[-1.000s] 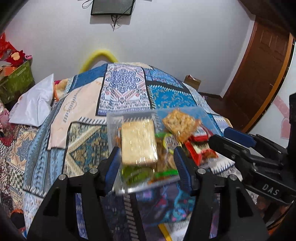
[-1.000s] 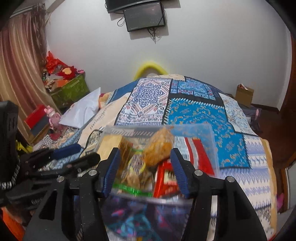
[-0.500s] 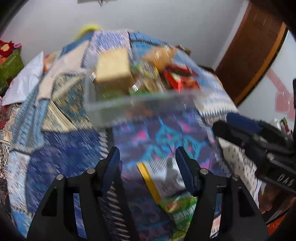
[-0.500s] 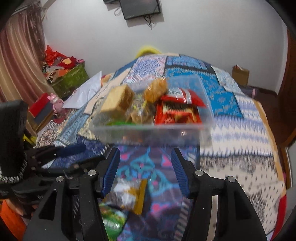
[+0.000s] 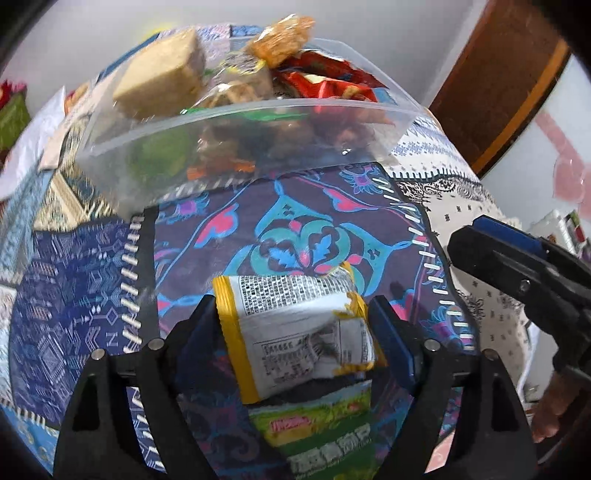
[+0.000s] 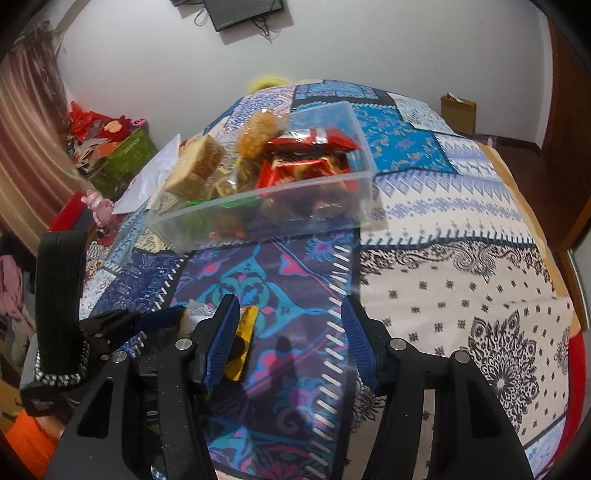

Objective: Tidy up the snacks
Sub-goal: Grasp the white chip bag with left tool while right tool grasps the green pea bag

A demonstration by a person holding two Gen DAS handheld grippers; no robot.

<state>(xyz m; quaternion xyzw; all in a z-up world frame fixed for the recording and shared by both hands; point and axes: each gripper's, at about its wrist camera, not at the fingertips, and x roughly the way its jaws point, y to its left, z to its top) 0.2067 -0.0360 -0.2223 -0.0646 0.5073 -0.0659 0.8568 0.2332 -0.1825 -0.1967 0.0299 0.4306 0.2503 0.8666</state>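
A clear plastic box (image 5: 236, 147) full of snacks stands on the patterned bedspread, also in the right wrist view (image 6: 273, 199). It holds a tan cake block (image 5: 162, 77), a crispy snack (image 5: 280, 35) and red packets (image 6: 306, 147). My left gripper (image 5: 291, 328) is open with its fingers on either side of a white and yellow snack packet (image 5: 295, 332) that lies on the bed. A green snack packet (image 5: 321, 428) lies just below it. My right gripper (image 6: 291, 339) is open and empty over the bedspread, to the right of the left gripper (image 6: 155, 321).
The bedspread (image 6: 461, 280) stretches to the right and far side. A white pillow (image 6: 151, 181) and a green box (image 6: 122, 158) with red clutter are at the left. A cardboard box (image 6: 458, 110) stands by the wall. A wooden door (image 5: 491, 85) is at the right.
Both grippers have pulled back and down from the snack box, which now stands on the bed. The left gripper has come down around the white and yellow packet.
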